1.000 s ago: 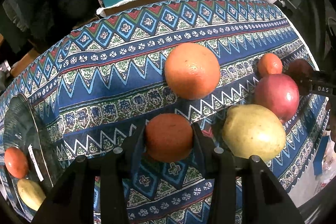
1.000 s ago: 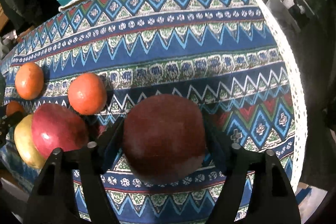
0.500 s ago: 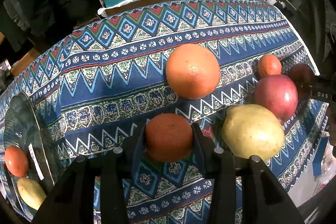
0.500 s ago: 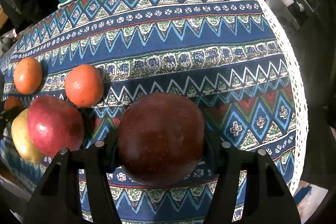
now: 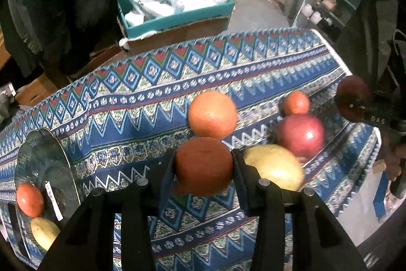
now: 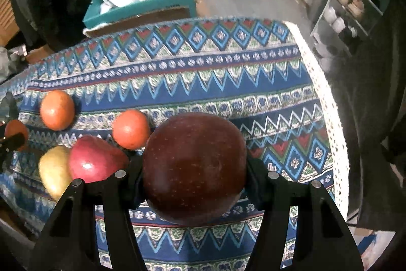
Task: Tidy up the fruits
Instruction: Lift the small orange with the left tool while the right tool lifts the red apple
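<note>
Progress looks partial: plate (image 5: 41, 156) at the counter's (image 5: 142, 118) left end holds an orange fruit (image 5: 30, 199) and a yellow one (image 5: 45, 233). Left tool (image 5: 204, 166) is clamped on a small orange (image 5: 204, 165), right tool (image 6: 194, 169) is clamped on a dark red apple (image 6: 194, 166), both apparently lifted clear of the cloth. Left to move: big orange (image 5: 212, 114), small orange one (image 5: 296, 102), red apple (image 5: 300, 136), yellow fruit (image 5: 275, 166), all loose near the right end.

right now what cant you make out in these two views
- Glass plate, left wrist view: its near side is cut off by the frame edge; its label is too small to read.
- Dark red apple, right wrist view: its underside is hidden by its own bulk.
- Shoe rack, both views: contents blurred.
</note>
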Demonstrator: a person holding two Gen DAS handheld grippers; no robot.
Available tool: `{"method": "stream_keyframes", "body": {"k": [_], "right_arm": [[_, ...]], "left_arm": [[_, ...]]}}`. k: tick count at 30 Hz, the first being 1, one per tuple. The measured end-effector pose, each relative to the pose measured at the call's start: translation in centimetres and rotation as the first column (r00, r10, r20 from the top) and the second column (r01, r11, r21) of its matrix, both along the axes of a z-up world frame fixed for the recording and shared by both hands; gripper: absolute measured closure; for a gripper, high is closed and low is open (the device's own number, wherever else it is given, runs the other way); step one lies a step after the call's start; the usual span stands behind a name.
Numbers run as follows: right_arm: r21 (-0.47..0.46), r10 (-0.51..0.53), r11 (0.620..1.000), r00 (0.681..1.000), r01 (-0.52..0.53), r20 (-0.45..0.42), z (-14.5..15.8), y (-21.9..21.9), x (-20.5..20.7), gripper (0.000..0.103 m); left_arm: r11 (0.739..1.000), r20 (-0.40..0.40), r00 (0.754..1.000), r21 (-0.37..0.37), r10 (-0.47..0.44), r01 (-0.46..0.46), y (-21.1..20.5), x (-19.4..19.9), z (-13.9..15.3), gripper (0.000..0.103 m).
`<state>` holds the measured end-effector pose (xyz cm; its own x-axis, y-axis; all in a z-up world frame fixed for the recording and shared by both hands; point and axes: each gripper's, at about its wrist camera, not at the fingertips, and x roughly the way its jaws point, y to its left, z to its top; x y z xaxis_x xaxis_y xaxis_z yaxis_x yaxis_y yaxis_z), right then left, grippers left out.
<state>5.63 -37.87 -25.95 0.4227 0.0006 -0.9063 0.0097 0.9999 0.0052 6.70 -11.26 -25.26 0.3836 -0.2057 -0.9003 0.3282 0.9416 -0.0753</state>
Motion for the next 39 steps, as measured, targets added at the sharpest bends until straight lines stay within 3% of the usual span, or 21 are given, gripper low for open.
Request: {"method": "stream_keyframes", "body": {"k": [21,39], "right_arm": [[0.041,0.121,0.99,0.957,-0.137,0.264,11.3,4.7,-2.8,0.041],[0.086,0.168,0.973,0.91,-0.215,0.378,15.7,8.0,-4.3,0.041]], "left_arm": [[0.997,0.124,0.992,-0.075,0.009,0.0,1.0,-2.1,7.4,0.059],[0.995,0.253,0.967,-0.096,0.036,-0.012,2.9,-5.0,12.9,0.059]]}}
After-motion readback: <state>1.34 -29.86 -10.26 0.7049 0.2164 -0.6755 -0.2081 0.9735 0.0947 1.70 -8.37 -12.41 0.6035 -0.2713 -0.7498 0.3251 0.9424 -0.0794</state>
